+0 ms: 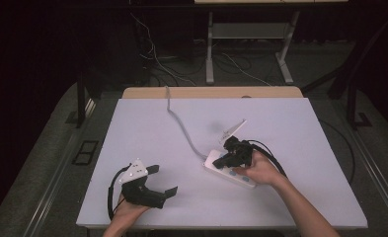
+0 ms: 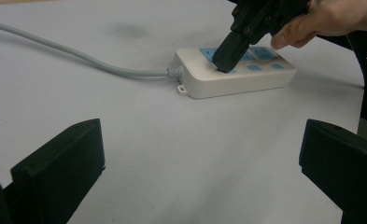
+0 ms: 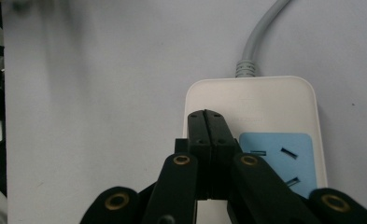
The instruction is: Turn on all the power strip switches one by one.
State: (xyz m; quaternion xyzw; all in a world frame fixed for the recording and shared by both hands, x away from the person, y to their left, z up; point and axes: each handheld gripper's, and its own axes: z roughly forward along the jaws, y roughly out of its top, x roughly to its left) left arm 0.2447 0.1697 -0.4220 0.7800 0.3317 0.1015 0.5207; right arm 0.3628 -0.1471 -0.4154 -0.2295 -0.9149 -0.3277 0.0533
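Nearest the high camera, at the table's 7 o'clock corner, the left gripper [image 1: 161, 181] rests low over the white table top [image 1: 290, 128] in the person's left hand [image 1: 127, 210], its grey three-cornered plate [image 1: 135, 171] uppermost and its cable [image 1: 111, 190] looping back toward the table edge. Its jaws stand wide apart with nothing between them; the left gripper view confirms this, the two black jaws framing bare table surface with the power strip well beyond them. That white power strip [image 1: 229, 170] lies flat just right of the table's centre, toward 4 o'clock, set diagonally, with blue socket panels [image 2: 253, 56] on its upper face. A grey cord [image 1: 181, 129] leaves its end nearest the centre and runs toward 11 o'clock, bending and passing over the far table edge. The right gripper [image 1: 218, 162], held in the person's right hand [image 1: 260, 170], sits directly above the strip, pointing toward 9 o'clock and tilted downward. Its jaws are pressed fully together, holding nothing; the right gripper view shows the two tips [image 3: 206, 122] meeting flush over the plain white end of the strip, just beside the first blue socket panel [image 3: 277, 161] and short of the cord's strain relief [image 3: 246, 68]. In the left gripper view the closed tips come down onto the strip's top face at the blue panels; actual contact appears likely but cannot be confirmed.
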